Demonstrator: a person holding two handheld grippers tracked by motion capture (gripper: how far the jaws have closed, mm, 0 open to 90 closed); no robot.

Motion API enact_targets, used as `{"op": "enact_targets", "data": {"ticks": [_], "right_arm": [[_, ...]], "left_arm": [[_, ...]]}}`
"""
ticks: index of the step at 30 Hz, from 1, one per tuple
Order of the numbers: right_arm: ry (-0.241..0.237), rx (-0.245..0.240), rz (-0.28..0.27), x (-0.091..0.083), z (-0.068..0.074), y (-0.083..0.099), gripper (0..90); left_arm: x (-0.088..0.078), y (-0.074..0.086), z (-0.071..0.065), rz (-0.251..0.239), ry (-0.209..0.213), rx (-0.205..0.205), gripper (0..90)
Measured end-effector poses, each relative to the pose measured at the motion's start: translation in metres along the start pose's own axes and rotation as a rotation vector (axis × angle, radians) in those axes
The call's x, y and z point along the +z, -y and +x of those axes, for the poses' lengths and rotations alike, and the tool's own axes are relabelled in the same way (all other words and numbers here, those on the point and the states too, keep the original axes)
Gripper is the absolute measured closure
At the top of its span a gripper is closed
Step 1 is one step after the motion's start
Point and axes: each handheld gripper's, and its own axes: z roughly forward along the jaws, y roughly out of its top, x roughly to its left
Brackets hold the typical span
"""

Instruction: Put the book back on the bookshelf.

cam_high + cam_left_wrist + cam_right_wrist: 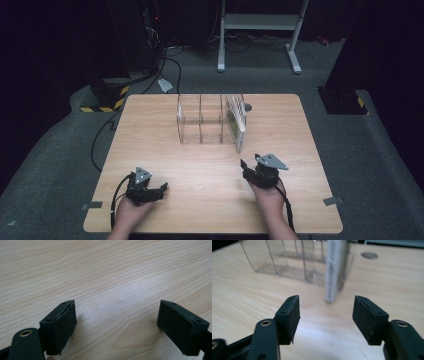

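Flat white item (236,122) stood upright in clear rack's (200,120) end slot; right gripper (325,315) held open, empty, just before it, left gripper (116,322) rested open on table (165,150).

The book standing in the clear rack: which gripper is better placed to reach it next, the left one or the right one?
Probably the right. The right gripper is open, sits nearer the book at the right end of the clear rack and points toward it. The left gripper rests open near the table's front edge, farther away.
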Motion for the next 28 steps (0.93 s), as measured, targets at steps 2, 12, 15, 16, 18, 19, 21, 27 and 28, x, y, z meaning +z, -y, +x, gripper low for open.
{"op": "enact_targets", "data": {"ticks": [2, 12, 15, 16, 18, 19, 21, 27, 28], "right_arm": [[0.007, 0.018, 0.037, -0.009, -0.013, 0.010, 33.8], [0.096, -0.054, 0.252, -0.040, -0.060, 0.049, 20.6], [0.087, -0.009, 0.272, -0.044, -0.066, 0.052, 15.7], [0.093, -0.010, 0.273, -0.044, -0.066, 0.052, 15.7], [0.104, -0.004, 0.273, -0.044, -0.064, 0.052, 15.6], [0.104, -0.002, 0.273, -0.043, -0.062, 0.052, 15.1], [0.097, 0.000, 0.276, -0.041, -0.058, 0.051, 14.8], [0.086, 0.011, 0.267, -0.041, -0.059, 0.051, 15.2], [0.086, 0.011, 0.267, -0.041, -0.059, 0.051, 15.2]], "left_arm": [[0.000, 0.000, 0.000, 0.000, -0.001, -0.001, 15.6], [0.000, 0.000, 0.000, 0.001, -0.001, -0.005, 15.1], [0.001, 0.000, 0.000, 0.001, -0.002, -0.006, 14.9], [0.001, 0.000, 0.000, 0.001, -0.001, -0.006, 14.8], [0.001, 0.000, 0.000, 0.002, -0.002, -0.004, 14.8], [0.001, 0.000, 0.000, 0.002, -0.002, -0.004, 14.8], [0.001, 0.000, 0.000, 0.001, -0.003, -0.005, 14.8], [0.001, 0.000, 0.000, 0.001, -0.003, -0.004, 14.8], [0.001, 0.000, 0.000, 0.001, -0.003, -0.004, 14.8]]}}
